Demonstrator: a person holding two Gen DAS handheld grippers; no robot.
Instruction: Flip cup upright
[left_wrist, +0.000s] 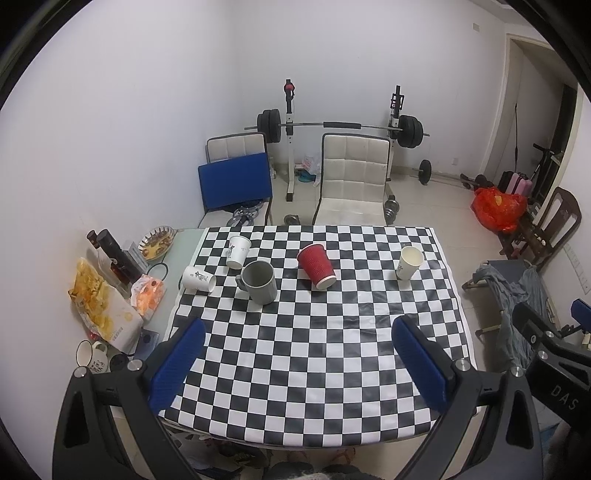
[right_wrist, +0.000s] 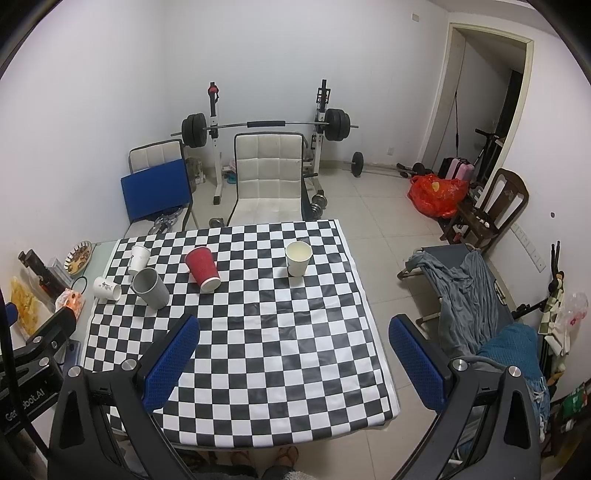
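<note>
A red ribbed paper cup (left_wrist: 316, 265) (right_wrist: 202, 268) stands upside down on the checkered tablecloth (left_wrist: 314, 332) (right_wrist: 240, 332), its white rim on the cloth. A white paper cup (left_wrist: 198, 279) (right_wrist: 106, 288) lies on its side at the left edge. Another white paper cup (left_wrist: 237, 251) (right_wrist: 138, 259) stands near the far left. A grey mug (left_wrist: 259, 281) (right_wrist: 151, 287) and a white cup (left_wrist: 409, 262) (right_wrist: 298, 258) stand upright. My left gripper (left_wrist: 299, 358) and right gripper (right_wrist: 295, 354) are open and empty, high above the near table edge.
Snack bags (left_wrist: 99, 302), a dark bottle (left_wrist: 116, 256), a dish (left_wrist: 157, 242) and a small mug (left_wrist: 90, 354) crowd the table's left strip. A white chair (left_wrist: 352, 177) and blue-backed chair (left_wrist: 234, 181) stand behind. A cot with grey cloth (right_wrist: 461, 280) stands right.
</note>
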